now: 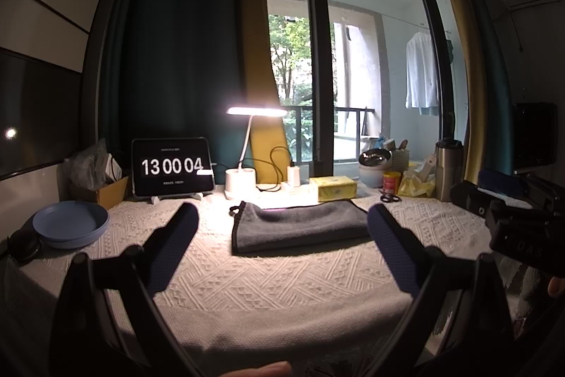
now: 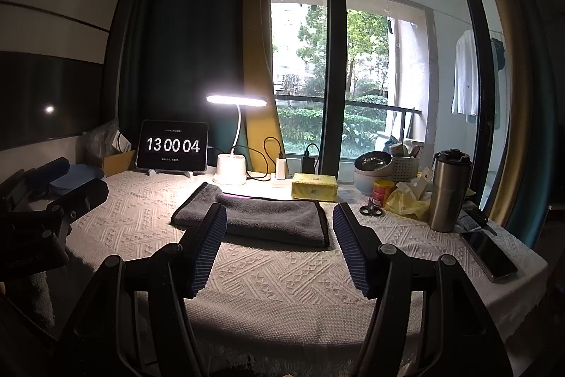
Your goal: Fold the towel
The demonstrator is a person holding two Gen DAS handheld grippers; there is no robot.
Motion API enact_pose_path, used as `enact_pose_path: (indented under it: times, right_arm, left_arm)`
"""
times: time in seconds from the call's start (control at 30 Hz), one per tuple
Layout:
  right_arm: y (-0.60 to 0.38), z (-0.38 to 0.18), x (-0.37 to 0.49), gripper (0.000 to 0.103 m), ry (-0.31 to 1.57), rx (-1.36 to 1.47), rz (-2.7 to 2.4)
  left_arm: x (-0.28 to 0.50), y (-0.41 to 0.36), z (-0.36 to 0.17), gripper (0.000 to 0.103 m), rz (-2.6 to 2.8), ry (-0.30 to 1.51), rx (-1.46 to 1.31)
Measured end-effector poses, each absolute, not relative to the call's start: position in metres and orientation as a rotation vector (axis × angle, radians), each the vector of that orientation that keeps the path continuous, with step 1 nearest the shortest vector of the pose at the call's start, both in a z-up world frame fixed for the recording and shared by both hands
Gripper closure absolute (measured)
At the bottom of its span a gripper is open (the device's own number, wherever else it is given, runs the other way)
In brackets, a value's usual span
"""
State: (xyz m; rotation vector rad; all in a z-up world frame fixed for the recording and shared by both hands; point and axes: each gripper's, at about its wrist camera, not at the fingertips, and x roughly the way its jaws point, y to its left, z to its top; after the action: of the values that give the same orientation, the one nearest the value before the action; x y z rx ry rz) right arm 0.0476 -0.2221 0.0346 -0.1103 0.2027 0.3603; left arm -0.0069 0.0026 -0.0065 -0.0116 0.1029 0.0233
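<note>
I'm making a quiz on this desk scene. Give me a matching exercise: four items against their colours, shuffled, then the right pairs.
Items:
1. towel
2. plate
3. tissue box
4. lamp base

Colours:
A. yellow
B. white
C. grey
D. blue

Pairs: 1-C, 2-D, 3-A, 4-B

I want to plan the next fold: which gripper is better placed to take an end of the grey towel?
Probably the right gripper: open, its blue ribbed fingers frame the folded grey towel's black-trimmed right end. The left gripper, also open, looks further back.
</note>
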Motion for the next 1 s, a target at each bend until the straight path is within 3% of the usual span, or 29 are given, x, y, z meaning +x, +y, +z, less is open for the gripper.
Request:
enact_pose_path:
  times: [1.0]
  right_arm:
    - [-0.2225, 0.0344, 0.047, 0.037, 0.197, -0.107, 0.356]
  left_arm:
    - [-0.0087, 0.0072, -0.0084, 0.005, 0.023, 0.111, -0.023]
